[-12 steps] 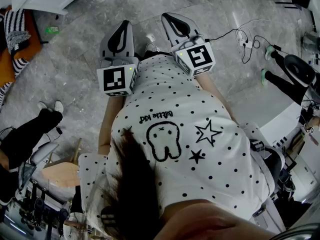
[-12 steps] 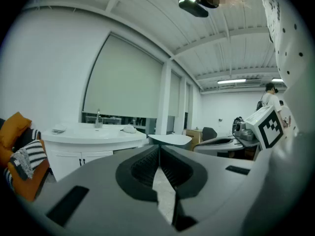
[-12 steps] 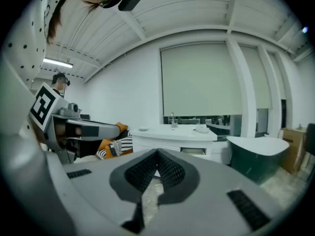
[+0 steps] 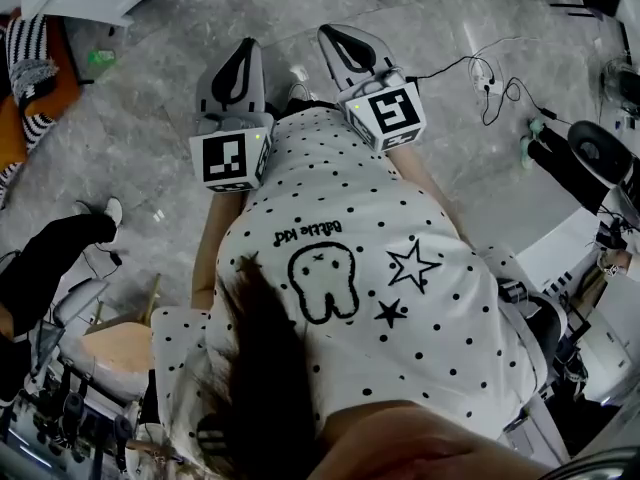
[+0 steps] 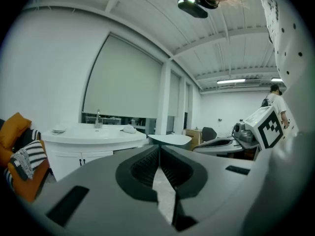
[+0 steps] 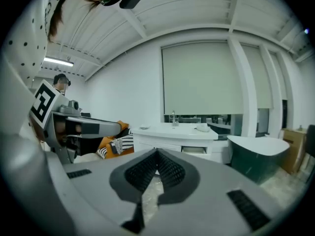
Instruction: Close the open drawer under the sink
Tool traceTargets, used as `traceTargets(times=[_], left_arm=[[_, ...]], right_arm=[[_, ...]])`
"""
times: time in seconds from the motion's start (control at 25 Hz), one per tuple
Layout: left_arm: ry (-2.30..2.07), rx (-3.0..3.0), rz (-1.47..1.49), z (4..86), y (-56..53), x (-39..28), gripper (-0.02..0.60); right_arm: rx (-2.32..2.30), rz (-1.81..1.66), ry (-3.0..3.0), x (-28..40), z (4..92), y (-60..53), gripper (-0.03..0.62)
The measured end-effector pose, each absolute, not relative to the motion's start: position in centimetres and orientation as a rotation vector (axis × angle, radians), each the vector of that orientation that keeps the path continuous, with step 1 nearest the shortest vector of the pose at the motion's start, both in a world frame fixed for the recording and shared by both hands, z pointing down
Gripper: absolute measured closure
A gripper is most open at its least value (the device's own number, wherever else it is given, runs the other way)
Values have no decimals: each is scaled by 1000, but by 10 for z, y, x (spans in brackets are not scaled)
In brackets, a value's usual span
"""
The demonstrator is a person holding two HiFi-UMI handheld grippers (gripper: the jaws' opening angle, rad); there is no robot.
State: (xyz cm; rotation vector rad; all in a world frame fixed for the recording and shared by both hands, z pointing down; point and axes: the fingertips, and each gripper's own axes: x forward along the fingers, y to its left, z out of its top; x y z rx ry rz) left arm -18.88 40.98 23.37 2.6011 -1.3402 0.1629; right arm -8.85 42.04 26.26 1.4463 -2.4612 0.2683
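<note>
Holding both tools shut and empty, I am far from the job: my left gripper has its jaws pressed together with nothing between them, and my right gripper is the same. The sink cabinet stands well beyond the right jaws' tips, and the open drawer shows just past and a little to the right of those tips, pulled out under the basin. From the left jaws the cabinet sits far off to the left. The main risk, as I judge it, is the approach. Loose cables lie on the marble floor to the right of the right jaws and could catch a foot. The dark green tub, right of the right jaws, crowds that side of the drawer, so a wide swing could knock it. Pushing with closed tips off-centre could skew the drawer so it jams, and too hard a shove could slam it.
</note>
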Motion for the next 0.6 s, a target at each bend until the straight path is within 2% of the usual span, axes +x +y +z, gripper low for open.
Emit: traceTargets(times=[0.6], left_arm=[[-1380,2534,165,238,424,-194,566]], right_arm=[[1329,300,-2473,-99,273,433,579]])
